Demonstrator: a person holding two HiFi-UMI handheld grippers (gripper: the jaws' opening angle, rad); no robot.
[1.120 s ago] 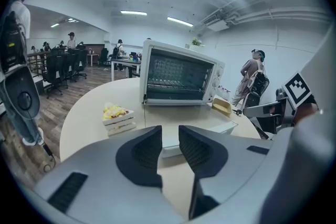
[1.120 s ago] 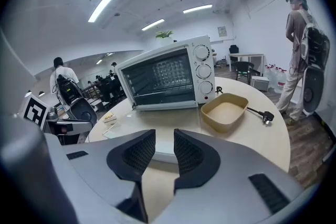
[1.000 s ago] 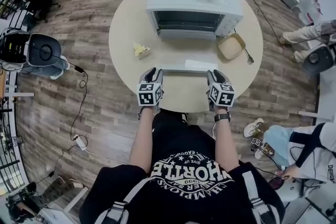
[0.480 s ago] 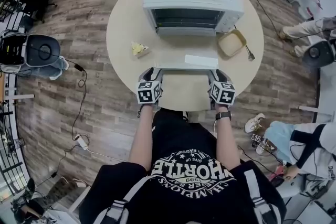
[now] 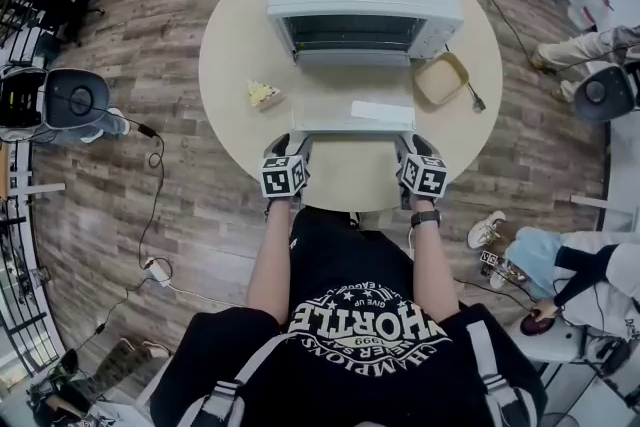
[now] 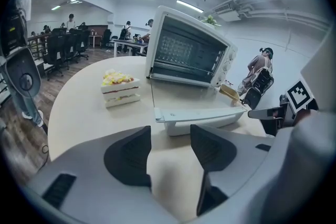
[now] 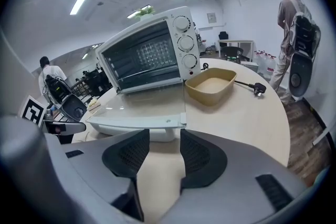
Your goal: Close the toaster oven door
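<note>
We hold the left gripper [image 5: 292,147] and right gripper [image 5: 410,147] just before the toaster oven door [image 5: 352,118], which lies folded down open. Both jaws have just been opening and stand released, with nothing between them.

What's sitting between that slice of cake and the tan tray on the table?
The toaster oven's open glass door, folded down flat between them, as the head view shows.

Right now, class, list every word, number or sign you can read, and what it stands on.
"CHAMPIONS": upside down on the person's black T-shirt.
"HORTLE": larger letters, same shirt.
Smaller shirt print: too small to read.
Dial markings on the toaster oven: too small to read.
</note>
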